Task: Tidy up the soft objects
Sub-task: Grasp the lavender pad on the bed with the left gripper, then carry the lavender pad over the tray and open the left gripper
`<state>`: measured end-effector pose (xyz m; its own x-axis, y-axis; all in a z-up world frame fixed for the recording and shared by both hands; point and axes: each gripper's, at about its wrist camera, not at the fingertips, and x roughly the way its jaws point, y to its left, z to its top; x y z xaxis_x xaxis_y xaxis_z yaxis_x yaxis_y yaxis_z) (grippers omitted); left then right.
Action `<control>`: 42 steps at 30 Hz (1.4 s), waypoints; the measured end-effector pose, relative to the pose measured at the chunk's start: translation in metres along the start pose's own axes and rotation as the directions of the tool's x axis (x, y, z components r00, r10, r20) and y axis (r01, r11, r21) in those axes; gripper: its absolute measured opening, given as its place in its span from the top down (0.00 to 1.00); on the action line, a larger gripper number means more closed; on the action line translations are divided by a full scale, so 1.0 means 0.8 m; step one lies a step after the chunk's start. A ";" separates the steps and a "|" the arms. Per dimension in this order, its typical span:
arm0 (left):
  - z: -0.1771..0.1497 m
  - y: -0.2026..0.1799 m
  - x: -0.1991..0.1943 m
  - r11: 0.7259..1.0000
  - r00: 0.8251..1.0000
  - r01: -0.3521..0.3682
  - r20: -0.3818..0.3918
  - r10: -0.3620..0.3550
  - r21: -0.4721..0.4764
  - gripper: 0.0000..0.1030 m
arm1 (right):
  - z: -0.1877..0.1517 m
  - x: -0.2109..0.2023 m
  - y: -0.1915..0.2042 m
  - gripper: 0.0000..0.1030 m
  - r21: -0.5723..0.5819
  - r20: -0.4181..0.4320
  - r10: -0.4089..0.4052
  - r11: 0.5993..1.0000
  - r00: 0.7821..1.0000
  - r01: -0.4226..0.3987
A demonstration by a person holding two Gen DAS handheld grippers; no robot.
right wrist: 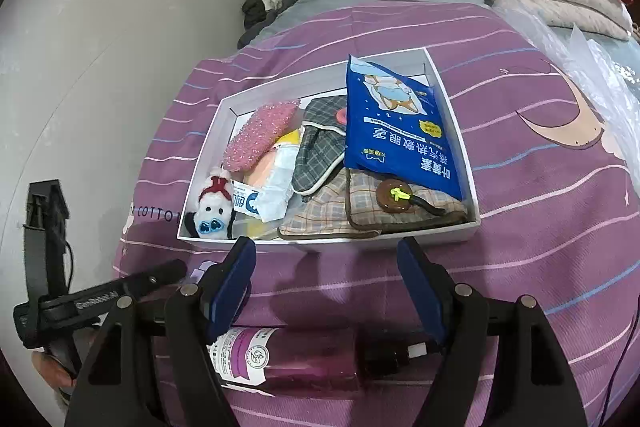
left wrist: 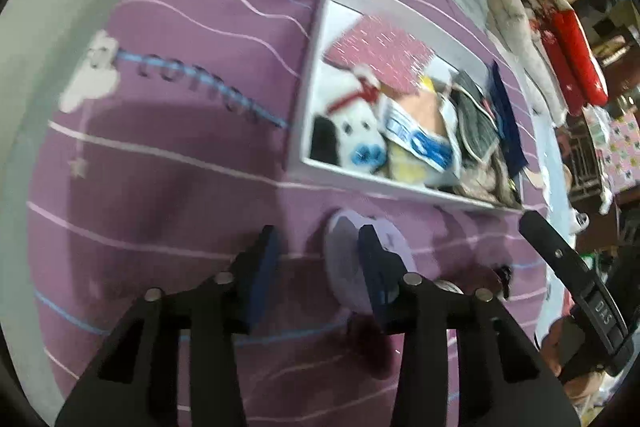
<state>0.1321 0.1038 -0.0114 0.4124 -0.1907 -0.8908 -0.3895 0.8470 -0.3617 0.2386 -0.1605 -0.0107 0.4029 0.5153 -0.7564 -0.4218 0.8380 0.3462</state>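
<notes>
White box (right wrist: 460, 131) on purple quilt (right wrist: 540, 227) already packed with soft items, so the stray lilac pad (left wrist: 344, 259) outside its near wall looks next. Left gripper (left wrist: 320, 267) jaws apart, beside the pad, gripping nothing. Right gripper (right wrist: 328, 291) wide, empty, waiting above a purple bottle (right wrist: 288, 359)

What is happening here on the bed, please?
A person holds a hand-held gripper in each hand over a purple bedcover. A white box on it already holds soft things: a plush toy, a pink pad, a blue packet. The left hand-held gripper reaches at a lilac pad lying outside the box, not yet gripped. The right hand-held gripper is open above a bottle.
</notes>
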 end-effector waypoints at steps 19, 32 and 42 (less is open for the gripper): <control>-0.014 -0.036 -0.021 0.991 0.998 0.056 0.034 -0.061 0.124 0.83 | -0.052 -0.007 0.054 0.23 -0.194 0.259 -0.024 0.978 0.966 0.076; 0.006 -0.054 -0.045 0.976 0.967 0.066 0.228 -0.113 0.205 0.83 | -0.031 -0.007 0.046 0.30 -0.174 0.217 -0.027 0.983 0.976 0.066; 0.048 -0.058 -0.046 0.968 0.944 0.094 0.288 -0.161 0.234 0.83 | 0.021 0.001 0.021 0.30 -0.121 0.129 0.091 0.990 0.988 -0.075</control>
<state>0.1662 0.0906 0.0486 0.6893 -0.1735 -0.7034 -0.1457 0.9179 -0.3692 0.2455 -0.1431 0.0039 0.4642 0.6079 -0.6442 -0.5459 0.7691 0.3324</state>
